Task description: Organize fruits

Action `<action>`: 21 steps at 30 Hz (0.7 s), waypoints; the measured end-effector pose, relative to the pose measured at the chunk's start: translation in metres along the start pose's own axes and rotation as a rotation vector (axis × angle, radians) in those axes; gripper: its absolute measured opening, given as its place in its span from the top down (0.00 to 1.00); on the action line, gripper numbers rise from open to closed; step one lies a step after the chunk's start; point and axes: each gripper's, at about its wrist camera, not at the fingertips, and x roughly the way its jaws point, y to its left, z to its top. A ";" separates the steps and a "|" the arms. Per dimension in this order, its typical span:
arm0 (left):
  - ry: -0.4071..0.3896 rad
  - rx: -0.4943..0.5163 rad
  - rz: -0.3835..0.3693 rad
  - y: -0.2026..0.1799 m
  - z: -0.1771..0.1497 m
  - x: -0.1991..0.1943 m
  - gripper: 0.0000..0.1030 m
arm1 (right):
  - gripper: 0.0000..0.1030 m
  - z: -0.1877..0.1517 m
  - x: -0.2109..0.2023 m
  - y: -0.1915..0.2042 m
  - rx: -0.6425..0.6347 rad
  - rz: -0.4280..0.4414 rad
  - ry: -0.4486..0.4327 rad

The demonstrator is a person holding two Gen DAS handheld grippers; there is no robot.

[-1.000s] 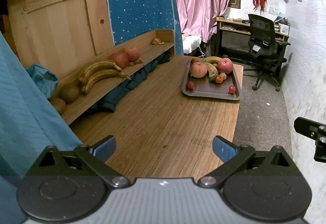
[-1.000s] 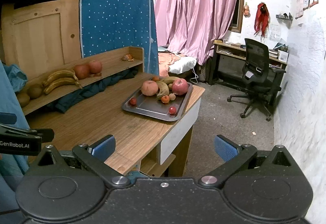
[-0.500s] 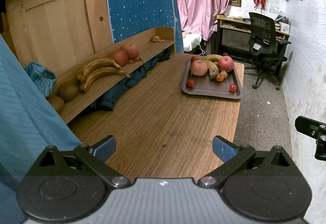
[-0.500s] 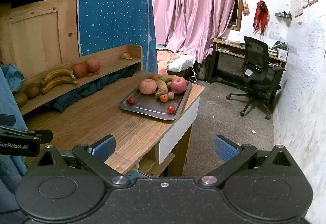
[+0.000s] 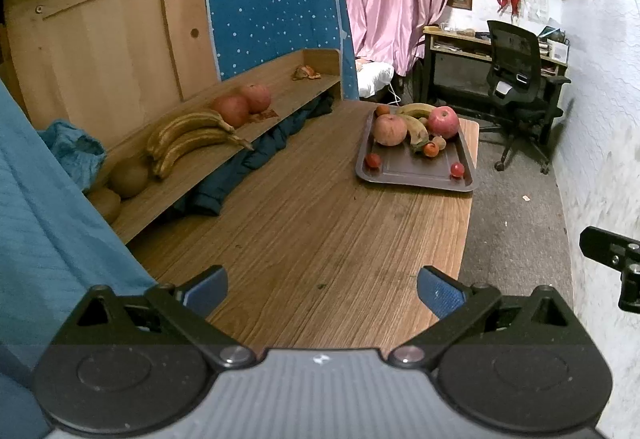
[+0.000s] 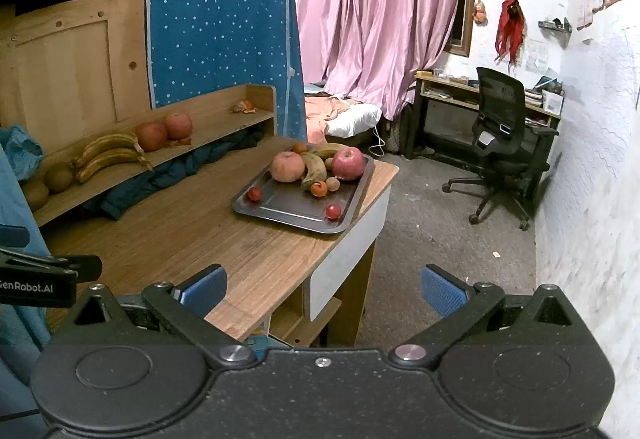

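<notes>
A dark metal tray [image 5: 404, 177] [image 6: 288, 209] lies at the far end of the wooden table [image 5: 312, 239]. It holds two red apples [image 5: 443, 121] [image 6: 348, 164], bananas [image 5: 416, 127], and several small red and orange fruits [image 5: 373, 160]. On the wooden shelf [image 5: 192, 175] along the left lie two bananas [image 5: 188, 141] [image 6: 108, 155], two red apples [image 5: 240, 105] [image 6: 164, 131] and two brown round fruits [image 5: 129, 177]. My left gripper [image 5: 322, 289] hangs open over the table's near end. My right gripper [image 6: 324, 289] is open beyond the table's right edge, far from the tray.
A teal cloth [image 5: 36, 219] hangs close at the left. Dark blue fabric [image 5: 256, 155] is bunched under the shelf. Peel scraps [image 5: 306, 72] lie at the shelf's far end. A black office chair [image 6: 504, 147] and desk [image 6: 448, 87] stand on the grey floor at the right.
Both grippers have drifted slightly forward towards the tray; it looks a little larger in the right wrist view. Both stayed open and no fruit moved.
</notes>
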 end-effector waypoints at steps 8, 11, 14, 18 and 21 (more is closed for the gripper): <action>0.001 0.001 -0.002 -0.001 0.000 0.001 0.00 | 0.01 0.000 0.000 0.000 0.001 -0.002 0.001; 0.003 0.004 -0.006 -0.001 0.000 0.003 0.00 | 0.01 0.000 0.002 0.000 0.003 -0.005 0.002; 0.005 0.007 -0.010 -0.001 0.001 0.005 0.00 | 0.01 -0.001 0.004 0.001 0.004 -0.009 0.005; 0.007 0.007 -0.012 -0.001 0.001 0.007 0.00 | 0.01 -0.001 0.005 0.000 0.004 -0.010 0.005; 0.009 0.010 -0.014 -0.001 0.001 0.008 0.00 | 0.01 -0.001 0.005 0.001 0.005 -0.011 0.006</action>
